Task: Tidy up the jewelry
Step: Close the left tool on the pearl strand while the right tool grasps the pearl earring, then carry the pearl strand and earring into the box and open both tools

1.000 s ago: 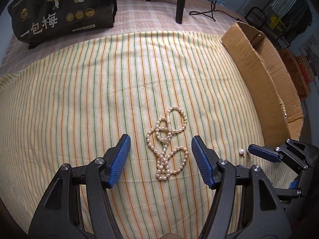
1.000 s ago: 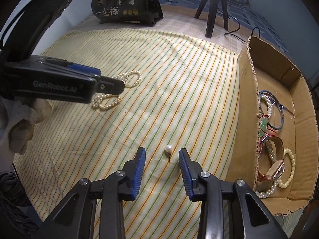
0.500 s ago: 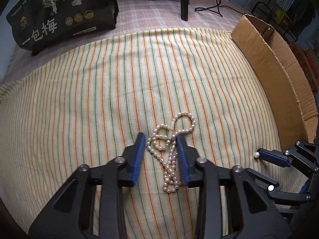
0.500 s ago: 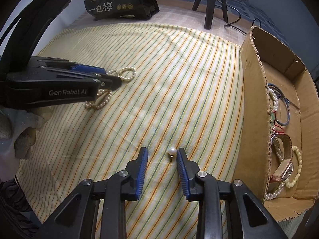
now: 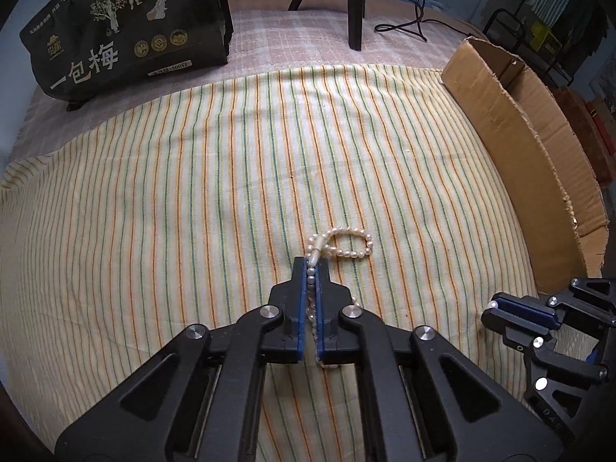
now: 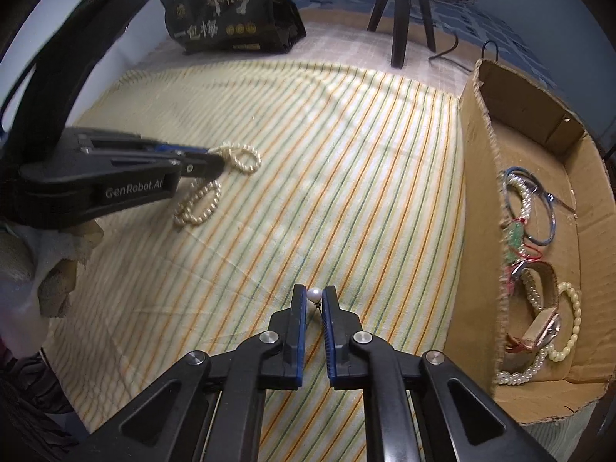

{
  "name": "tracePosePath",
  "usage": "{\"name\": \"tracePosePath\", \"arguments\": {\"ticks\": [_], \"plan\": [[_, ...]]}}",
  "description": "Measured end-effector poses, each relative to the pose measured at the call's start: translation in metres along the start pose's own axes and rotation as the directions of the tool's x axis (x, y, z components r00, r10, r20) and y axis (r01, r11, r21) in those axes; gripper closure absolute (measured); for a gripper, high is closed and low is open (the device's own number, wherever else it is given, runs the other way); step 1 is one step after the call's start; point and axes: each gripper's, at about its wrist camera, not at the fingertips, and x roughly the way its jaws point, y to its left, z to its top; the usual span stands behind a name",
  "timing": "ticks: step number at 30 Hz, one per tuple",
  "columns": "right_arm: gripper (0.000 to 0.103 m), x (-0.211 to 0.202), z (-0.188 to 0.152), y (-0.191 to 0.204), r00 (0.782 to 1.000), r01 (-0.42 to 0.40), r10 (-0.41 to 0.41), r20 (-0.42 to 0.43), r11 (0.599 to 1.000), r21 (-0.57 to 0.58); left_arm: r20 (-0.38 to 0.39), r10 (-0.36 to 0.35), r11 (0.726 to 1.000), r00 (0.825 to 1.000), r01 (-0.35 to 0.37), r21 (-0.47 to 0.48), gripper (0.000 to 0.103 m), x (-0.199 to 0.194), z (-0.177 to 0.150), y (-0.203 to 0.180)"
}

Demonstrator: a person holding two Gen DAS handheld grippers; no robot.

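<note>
A pearl necklace lies on the striped cloth. My left gripper is shut on the necklace, one loop sticking out past the tips. In the right wrist view the necklace hangs in loops from the left gripper. My right gripper is shut on a single pearl earring, pinched between the blue pads just above the cloth. The right gripper also shows at the lower right of the left wrist view.
An open cardboard box stands at the right with several bracelets and bead strings inside. A black printed bag and black tripod legs stand at the back, with a cable.
Both grippers have closed: the left onto the pearl necklace, the right onto the pearl earring. The necklace loops have been drawn together and shifted.
</note>
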Motion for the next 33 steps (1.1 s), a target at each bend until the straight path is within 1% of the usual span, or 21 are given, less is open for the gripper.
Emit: {"name": "tracePosePath", "arguments": {"ticks": [2,10,17,21,26,33], "plan": [[0.097,-0.009,0.002,-0.002,1.0,-0.016,0.016,0.021,1.0,0.015,0.012,-0.012,1.0,1.0,0.012,-0.008,0.102,-0.008,0.0,0.002],[0.097,-0.037,0.004,-0.002,0.996,-0.035,0.032,0.083,0.999,0.032,0.064,-0.041,0.998,0.997,0.045,-0.047,0.102,-0.034,0.002,0.011],[0.097,-0.057,0.011,-0.006,0.99,-0.048,0.041,0.133,0.998,0.046,0.135,-0.068,0.995,0.989,0.077,-0.063,0.102,-0.066,0.007,0.015],[0.097,-0.07,0.013,-0.013,0.985,-0.054,0.043,0.165,0.996,0.065,0.182,-0.094,0.992,0.979,0.109,-0.071,0.102,-0.085,0.014,0.016],[0.097,-0.086,0.016,-0.025,0.978,-0.054,0.035,0.204,0.995,0.087,0.248,-0.123,0.987,0.961,0.145,-0.073,0.102,-0.113,0.021,0.015],[0.097,-0.107,0.018,-0.047,0.967,-0.053,0.017,0.253,0.99,0.132,0.307,-0.165,0.98,0.937,0.19,-0.054,0.102,-0.137,0.03,0.002]]}}
